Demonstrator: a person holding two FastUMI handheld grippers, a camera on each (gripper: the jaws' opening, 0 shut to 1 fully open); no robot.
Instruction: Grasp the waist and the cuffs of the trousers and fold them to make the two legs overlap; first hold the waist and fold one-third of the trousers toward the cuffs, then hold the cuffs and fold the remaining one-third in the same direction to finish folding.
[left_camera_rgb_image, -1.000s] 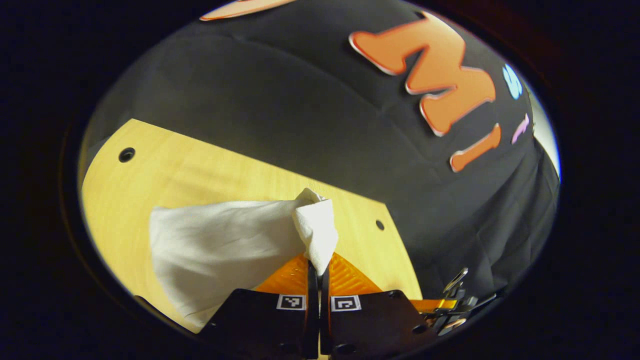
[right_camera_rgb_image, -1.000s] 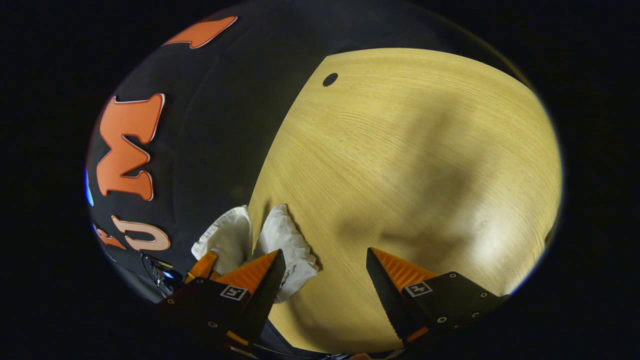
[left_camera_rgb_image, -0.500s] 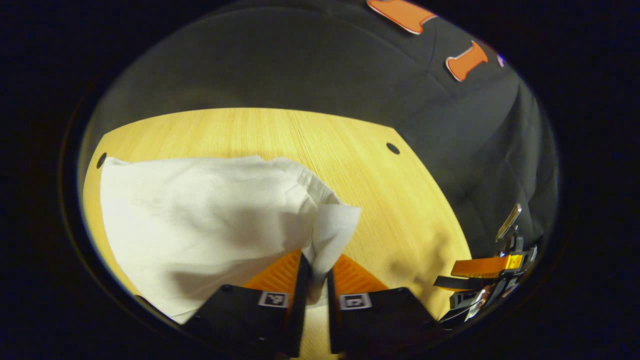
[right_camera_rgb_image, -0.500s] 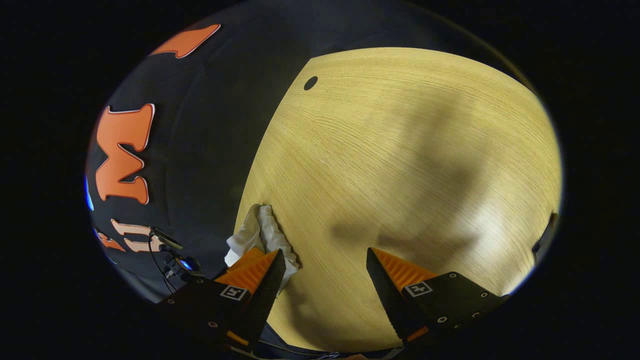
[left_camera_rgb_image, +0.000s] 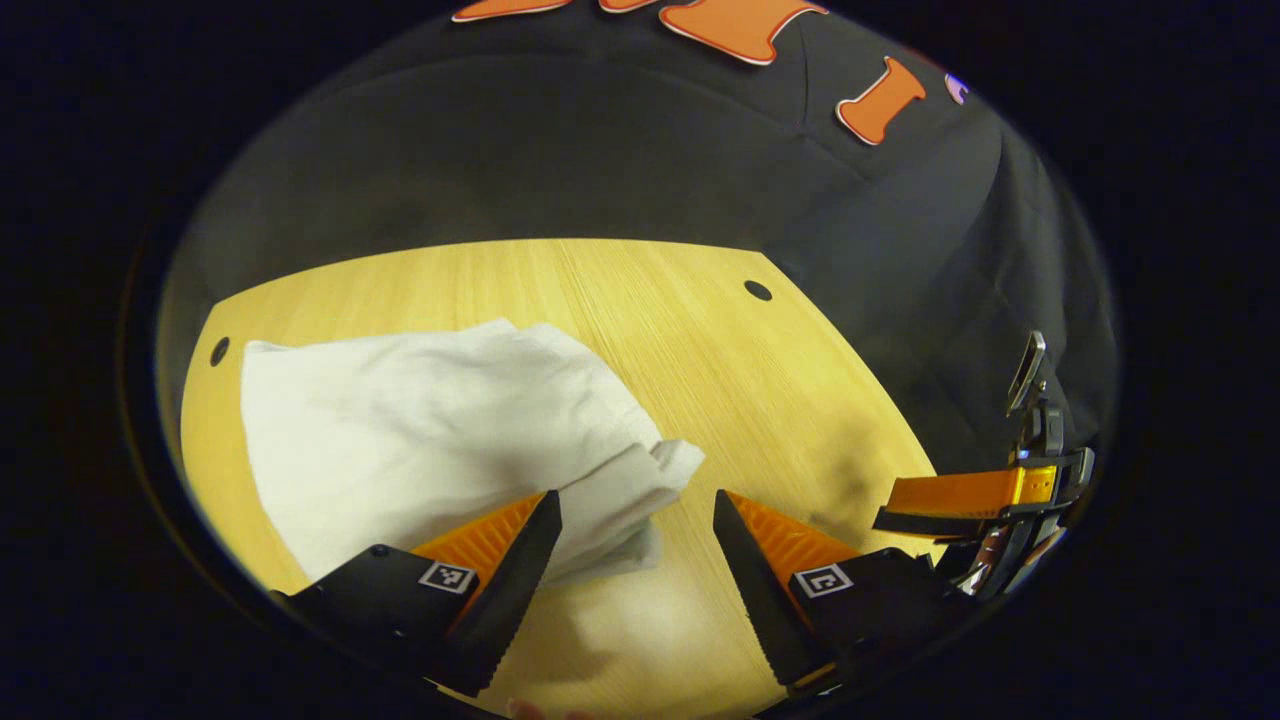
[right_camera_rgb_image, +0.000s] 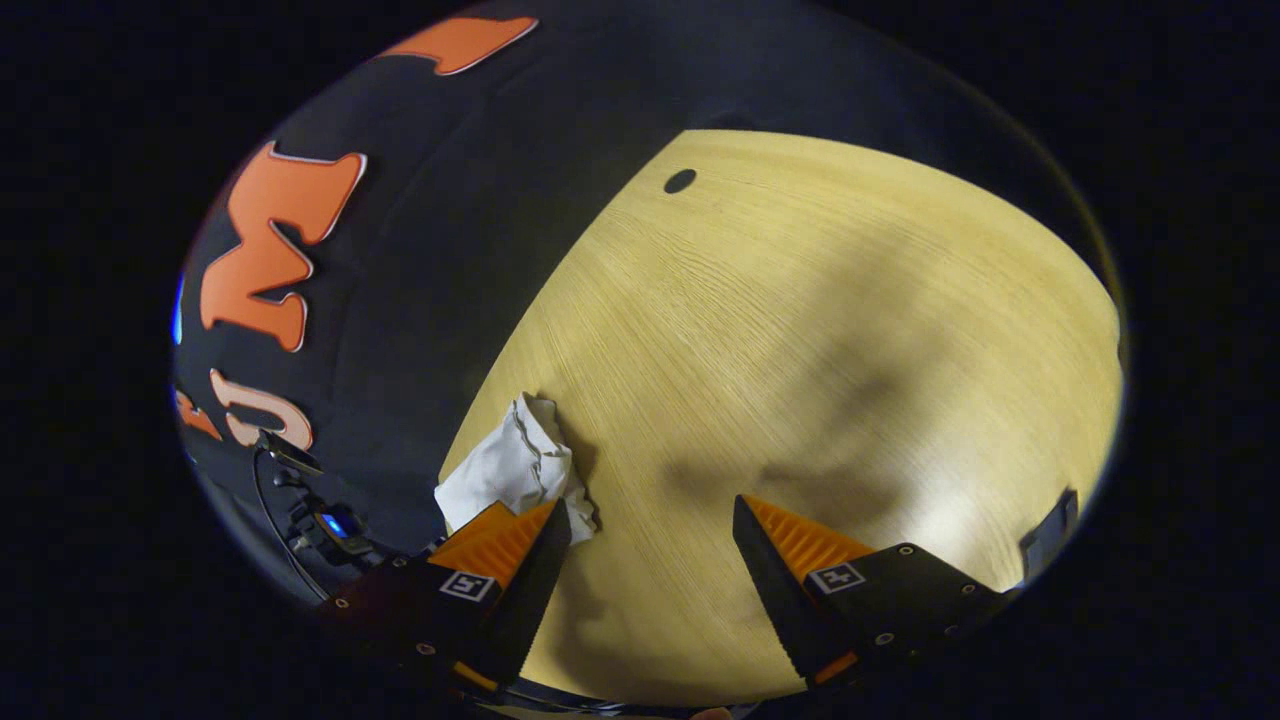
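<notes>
In the left gripper view, white trousers lie folded into a thick bundle on a pale wooden table. The bundle covers the left part of the table, with one bunched corner reaching toward the middle. The left tongs are spread wide and hold nothing; one finger lies over the near edge of the cloth, and the bunched corner sits in the gap between the fingers. The other gripper shows at the right edge of this view. In the right gripper view, the right tongs are also spread apart over bare wood. A crumpled end of the trousers lies by the table's edge, just beside one finger.
</notes>
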